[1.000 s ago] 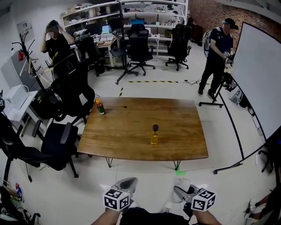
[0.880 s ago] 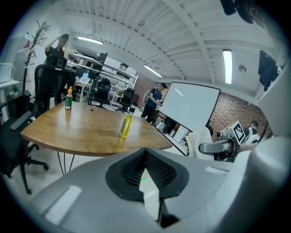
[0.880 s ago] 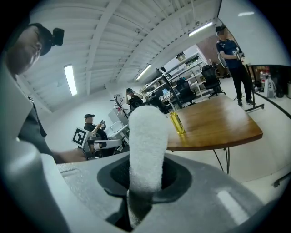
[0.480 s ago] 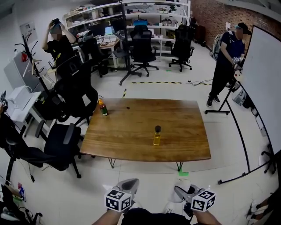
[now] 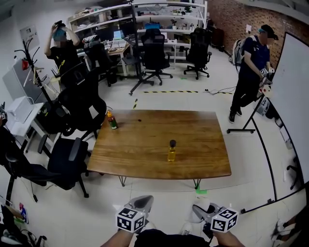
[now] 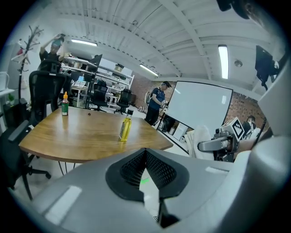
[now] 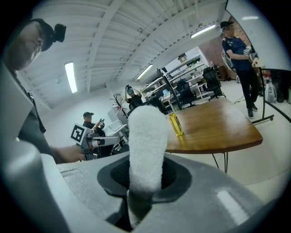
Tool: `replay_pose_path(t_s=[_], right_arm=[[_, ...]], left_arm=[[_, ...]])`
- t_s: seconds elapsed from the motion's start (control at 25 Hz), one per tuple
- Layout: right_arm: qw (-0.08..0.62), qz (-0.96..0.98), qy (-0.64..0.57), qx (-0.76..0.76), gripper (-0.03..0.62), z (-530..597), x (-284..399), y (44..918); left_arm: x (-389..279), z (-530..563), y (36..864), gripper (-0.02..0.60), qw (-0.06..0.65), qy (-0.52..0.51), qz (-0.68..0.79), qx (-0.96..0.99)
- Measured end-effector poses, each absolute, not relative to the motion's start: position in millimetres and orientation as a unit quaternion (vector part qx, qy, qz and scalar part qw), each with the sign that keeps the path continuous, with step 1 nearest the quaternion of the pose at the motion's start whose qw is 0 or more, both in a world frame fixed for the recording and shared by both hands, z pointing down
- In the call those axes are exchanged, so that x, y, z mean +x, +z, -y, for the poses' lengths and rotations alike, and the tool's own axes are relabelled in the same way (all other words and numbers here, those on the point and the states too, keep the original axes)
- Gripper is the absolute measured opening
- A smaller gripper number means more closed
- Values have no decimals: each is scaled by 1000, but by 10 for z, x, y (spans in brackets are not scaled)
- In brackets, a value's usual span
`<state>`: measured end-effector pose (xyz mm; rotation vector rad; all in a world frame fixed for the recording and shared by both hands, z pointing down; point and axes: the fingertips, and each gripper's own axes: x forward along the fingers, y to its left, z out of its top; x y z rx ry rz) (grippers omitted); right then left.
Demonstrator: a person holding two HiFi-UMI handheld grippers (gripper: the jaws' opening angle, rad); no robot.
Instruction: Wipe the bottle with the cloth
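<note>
Bottle (image 5: pixel 171 151) first: it stands upright on the wooden table (image 5: pixel 140 149), yellow liquid under a dark cap, a little right of the middle and nearer my edge than the far one. Nothing touches it.

The cloth (image 7: pixel 145 145) is white and fluffy. I have it pinched in the right gripper (image 7: pixel 145 175), whose jaws press on its lower part while the rest stands up out of them as a thick rounded roll. It is well apart from the bottle, which shows beyond it in the right gripper view, standing on the table.

The left gripper (image 6: pixel 145 154) is empty. Its ribbed pads are pressed together along one seam with nothing between them, and it looks over the table towards the bottle. From the head view both grippers sit low at the bottom edge, off the table's near side and over the floor, side by side and not touching, with their marker cubes facing up.

Further out, a second bottle (image 5: pixel 111 120) with a green label and orange cap stands near the table's far left corner, and a small dark speck (image 5: pixel 139 120) lies near the far edge. A black office chair (image 5: pixel 67 157) is just beside the table's left side. A whiteboard (image 5: pixel 294 91) stands to the right, with a person (image 5: pixel 251 62) near it. Another person (image 5: pixel 63 48) stands at the back left, hands raised to the head, in front of the shelves (image 5: pixel 145 12).
</note>
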<state>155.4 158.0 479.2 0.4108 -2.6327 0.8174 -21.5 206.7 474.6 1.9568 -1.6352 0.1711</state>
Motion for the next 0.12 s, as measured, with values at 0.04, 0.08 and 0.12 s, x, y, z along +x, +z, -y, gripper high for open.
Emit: replay_pose_path(t_s=[0.04, 0.08, 0.12], right_arm=[[177, 930, 288, 145, 71, -1584, 1555, 4785], [178, 930, 288, 145, 71, -1587, 1555, 4776], [179, 930, 287, 145, 71, -1591, 1554, 4765]], left_arm=[[-215, -2061, 4730, 17, 288, 64, 612, 734], [-214, -2057, 4715, 17, 287, 64, 611, 735], [-212, -2052, 4700, 17, 285, 64, 611, 736]])
